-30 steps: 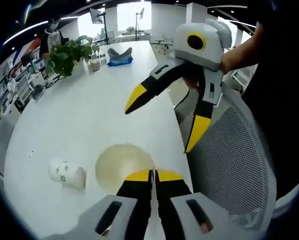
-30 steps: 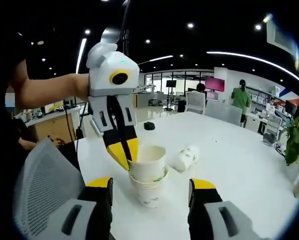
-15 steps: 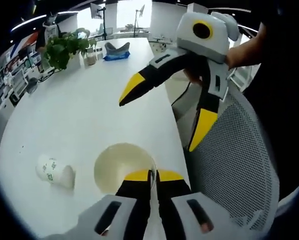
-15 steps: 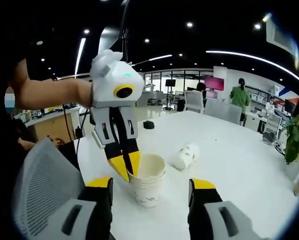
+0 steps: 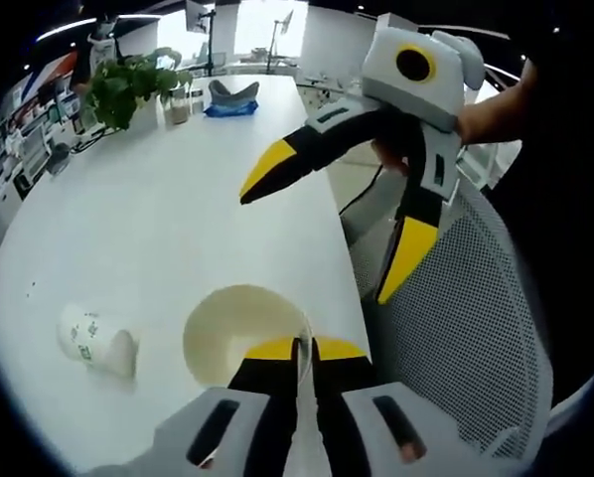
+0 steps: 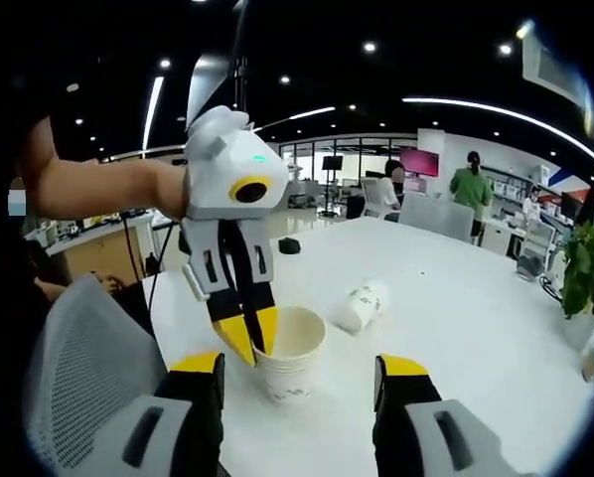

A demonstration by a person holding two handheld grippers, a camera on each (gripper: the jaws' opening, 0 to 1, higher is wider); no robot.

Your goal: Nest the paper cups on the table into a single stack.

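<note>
Partly done: left gripper [image 6: 249, 333] pinches the rim of the nested stack [image 6: 289, 353] standing on the table [image 6: 456, 328]; right gripper [image 5: 327, 229] spread, empty; one cup [image 5: 96, 339] lies beside the stack, still to add.

Green printed marks show on the lying paper cup [image 5: 96, 340] and the cup stack [image 6: 289, 360], too small to read.

We see that the left gripper [image 6: 249, 336] has a white-grey housing, and its black fingers [image 6: 239, 336] end in yellow tips. The right gripper [image 5: 327, 224] has the same grey body and long black fingers [image 5: 273, 169] with yellow tips. The person wears dark clothes.
</note>
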